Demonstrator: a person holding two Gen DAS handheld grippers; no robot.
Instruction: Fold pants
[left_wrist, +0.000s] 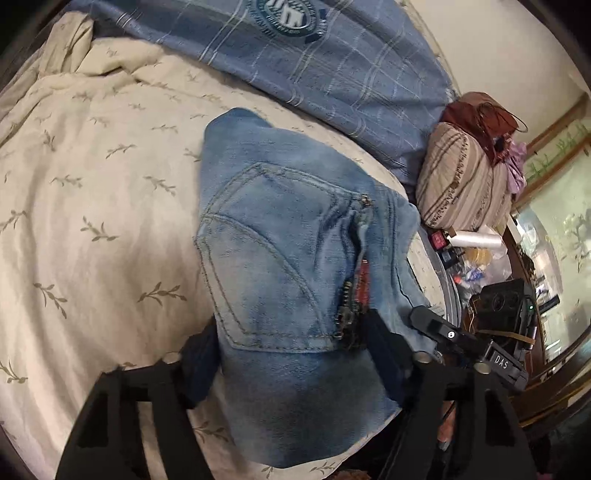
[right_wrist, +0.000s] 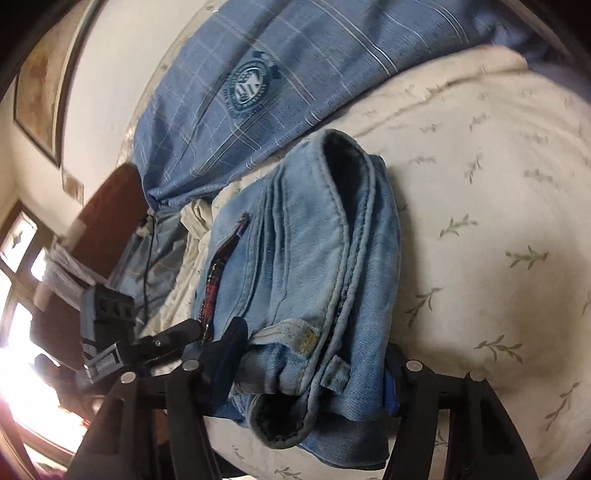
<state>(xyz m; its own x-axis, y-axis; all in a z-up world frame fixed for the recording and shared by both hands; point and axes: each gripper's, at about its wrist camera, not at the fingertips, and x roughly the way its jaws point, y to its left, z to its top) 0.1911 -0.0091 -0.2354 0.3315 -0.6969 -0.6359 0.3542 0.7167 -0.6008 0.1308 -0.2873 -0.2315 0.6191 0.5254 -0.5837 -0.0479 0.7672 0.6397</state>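
Left wrist view first: you are over a cream bedspread (left_wrist: 92, 206) printed with small olive sprigs, which fills most of the frame. A blue plaid cover (left_wrist: 332, 74) with a round crest lies across its far side, and a striped pillow (left_wrist: 458, 181) sits beyond that with a dark red cloth piled on it.

The pants (left_wrist: 288, 266), a pair of faded light blue jeans, lie on the bedspread in a folded bundle, back pocket up, an open zipper (left_wrist: 351, 306) running down their right side. Their near end reaches right into your left gripper (left_wrist: 295, 354): its fingers stand apart, one on each side of the denim, with the cloth filling the gap between them. You cannot tell from here whether they press on it.

In the right wrist view the same jeans (right_wrist: 306, 266) show their stacked, seamed edges and waistband, with a belt loop (right_wrist: 338, 373) near the front. Your right gripper (right_wrist: 306, 373) straddles that end in the same way, fingers spread wide with the thick fold lying between them; whether they touch it is not clear.

Each camera catches the other gripper at the bundle's zipper side, its dark tip (right_wrist: 177, 332) just beside the denim.
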